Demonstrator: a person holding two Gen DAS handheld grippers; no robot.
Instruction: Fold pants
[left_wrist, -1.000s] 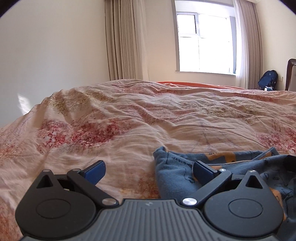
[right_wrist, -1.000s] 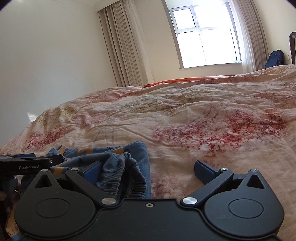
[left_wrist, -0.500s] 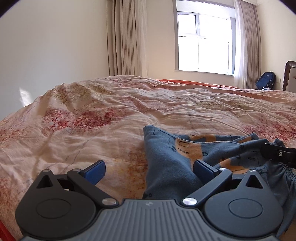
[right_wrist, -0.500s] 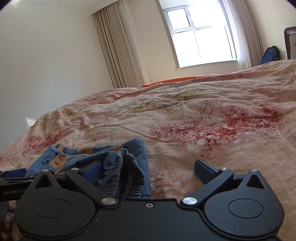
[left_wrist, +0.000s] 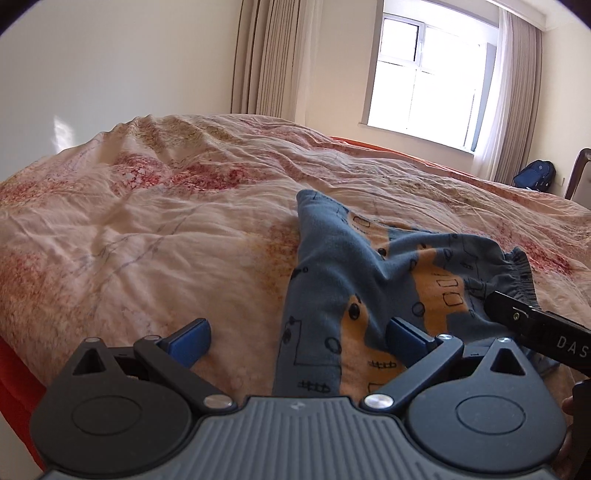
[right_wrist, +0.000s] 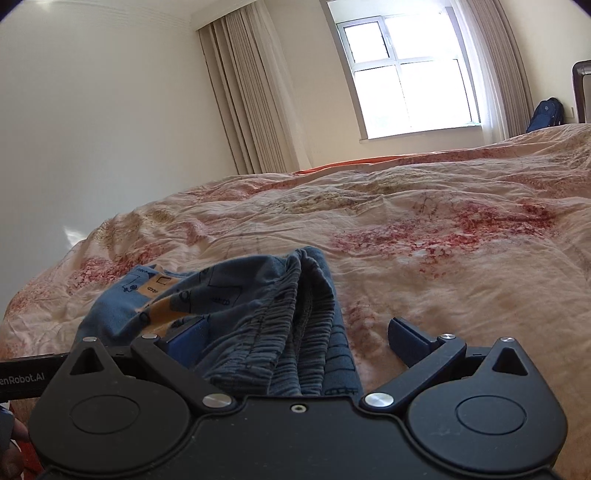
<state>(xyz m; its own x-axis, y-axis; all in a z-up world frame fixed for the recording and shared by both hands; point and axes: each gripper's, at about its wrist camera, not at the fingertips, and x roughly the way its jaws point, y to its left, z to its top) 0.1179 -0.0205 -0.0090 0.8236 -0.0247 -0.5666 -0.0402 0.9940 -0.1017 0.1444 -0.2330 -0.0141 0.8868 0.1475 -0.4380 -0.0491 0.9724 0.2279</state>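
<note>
Small blue pants (left_wrist: 340, 280) with orange patches and black drawings lie rumpled on the bed near its front edge. My left gripper (left_wrist: 297, 339) is open, its fingers wide apart above the pants' left part, holding nothing. In the right wrist view the pants (right_wrist: 258, 317) show their gathered elastic waistband, bunched between the fingers. My right gripper (right_wrist: 295, 341) is open over the waistband, gripping nothing. The right gripper's black body (left_wrist: 535, 328) shows at the right of the left wrist view.
The bed is covered by a wrinkled cream quilt with red floral print (left_wrist: 166, 229), over an orange sheet edge (left_wrist: 14, 376). A window (right_wrist: 410, 77) and curtains stand behind. A blue backpack (left_wrist: 533, 177) sits on the floor at far right.
Both grippers have risen and pulled back from the pants, so more of the garment shows. Both stay open.
</note>
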